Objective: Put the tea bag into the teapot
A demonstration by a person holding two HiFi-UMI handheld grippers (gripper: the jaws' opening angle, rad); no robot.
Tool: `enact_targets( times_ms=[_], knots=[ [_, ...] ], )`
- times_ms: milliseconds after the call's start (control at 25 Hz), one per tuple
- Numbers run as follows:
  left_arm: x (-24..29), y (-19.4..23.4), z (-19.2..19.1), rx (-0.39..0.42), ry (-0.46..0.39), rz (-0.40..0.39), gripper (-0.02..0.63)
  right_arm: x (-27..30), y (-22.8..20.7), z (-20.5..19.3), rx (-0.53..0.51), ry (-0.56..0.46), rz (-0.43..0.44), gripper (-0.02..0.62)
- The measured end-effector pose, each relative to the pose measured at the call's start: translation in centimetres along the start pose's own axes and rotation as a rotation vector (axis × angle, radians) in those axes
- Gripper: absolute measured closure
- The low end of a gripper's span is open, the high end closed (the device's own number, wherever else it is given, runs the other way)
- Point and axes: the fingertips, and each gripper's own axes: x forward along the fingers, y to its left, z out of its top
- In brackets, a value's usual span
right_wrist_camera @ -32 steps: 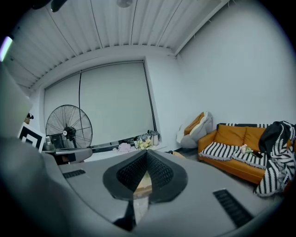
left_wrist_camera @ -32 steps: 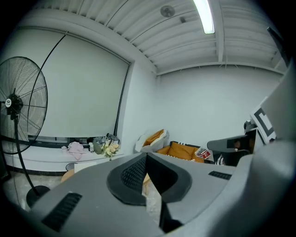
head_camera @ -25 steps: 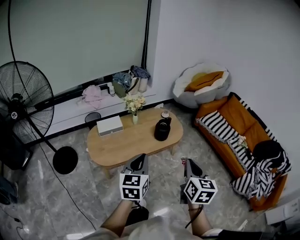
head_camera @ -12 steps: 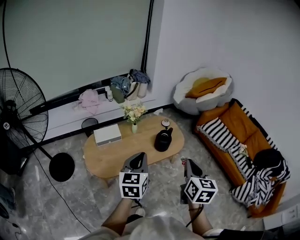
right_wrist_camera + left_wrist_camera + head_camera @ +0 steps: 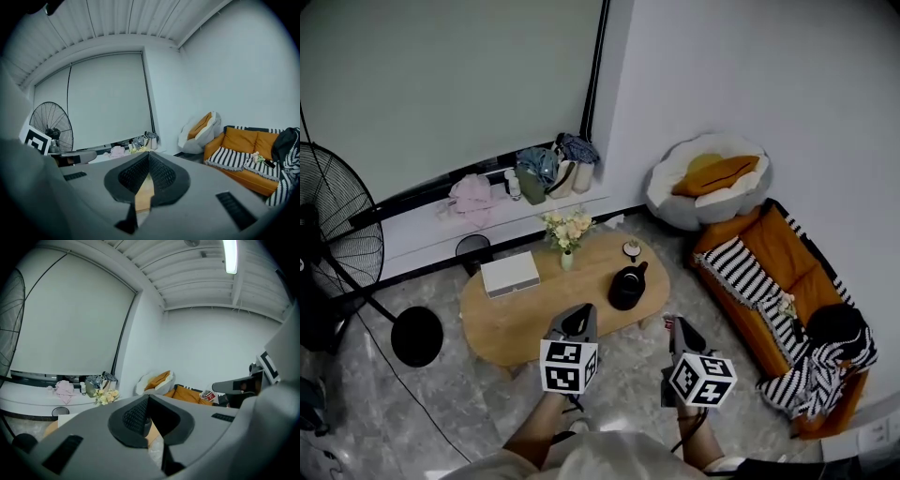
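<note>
Left gripper (image 5: 577, 322) and right gripper (image 5: 682, 329) are both pinched shut and empty. The black teapot (image 5: 626, 287) sits near the coffee table's (image 5: 516, 319) right end. I can't spot the tea bag, so I'd step closer before opening.

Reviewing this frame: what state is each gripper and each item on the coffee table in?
left gripper: jaws together, nothing visible between them.
right gripper: jaws together, nothing visible between them.
teapot: upright on the table, untouched; lid too small to judge.
white box: closed, lying flat.
flower vase: upright, holding flowers.
</note>
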Motion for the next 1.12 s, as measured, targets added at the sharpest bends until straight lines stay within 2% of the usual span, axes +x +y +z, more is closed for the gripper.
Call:
enact_targets(
  times_ms=[360,640,880,1120],
  knots=[
    [1.8,1.4,-1.5,0.001,0.064,-0.001,0.589,2.0,-0.8,-1.0,0.031,0.047,-0.025,0.561],
    [4.6,1.8,-0.6,0.024,0.06,0.014,0.589,4.8,-3.0,-0.3,0.031,0.039,-0.029,0.561],
    [8.2,2.3,0.8,0.018,0.041,0.053,0.589,8.5,-4.5,1.8,-0.04,0.026,-0.009,0.561],
    [12.3,2.3,2.8,0.018,0.014,0.095,0.589,12.8,-6.8,4.5,-0.057,0.017,0.038,0.561]
  ],
)
